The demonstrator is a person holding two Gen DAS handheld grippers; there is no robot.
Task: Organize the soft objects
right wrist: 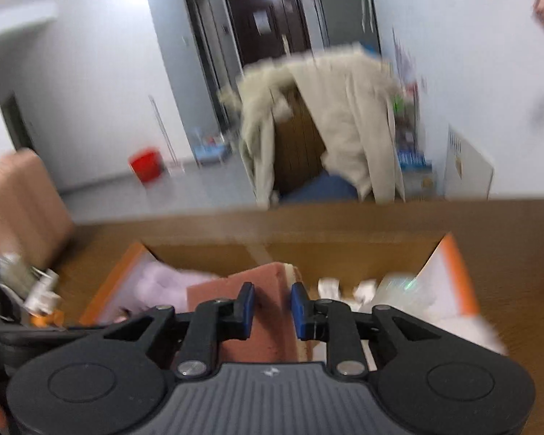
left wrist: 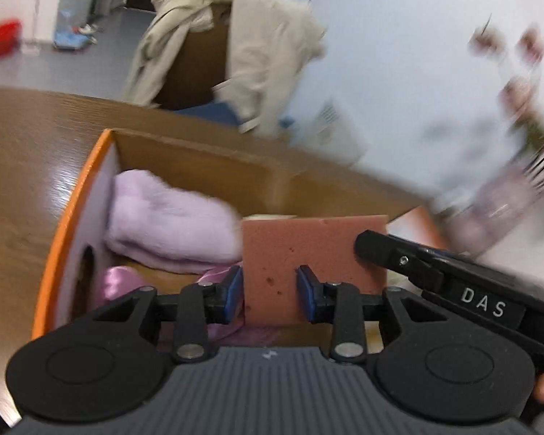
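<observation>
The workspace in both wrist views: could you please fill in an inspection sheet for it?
Surface: brown wooden table.
Job's things: pink sponge held over the orange-edged cardboard box; lilac fluffy towel and shiny pink fabric inside.
Clutter: white crumpled items in the box; blurred glass vase with flowers.
Grippers: left hand-held gripper and right hand-held gripper both clamp the sponge.
Cables: nothing seen.
Surroundings: beige coat over a chair, red bin, dark door.

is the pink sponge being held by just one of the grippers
No: in the left wrist view the left gripper clamps the pink sponge while the right gripper holds its far edge.
</observation>
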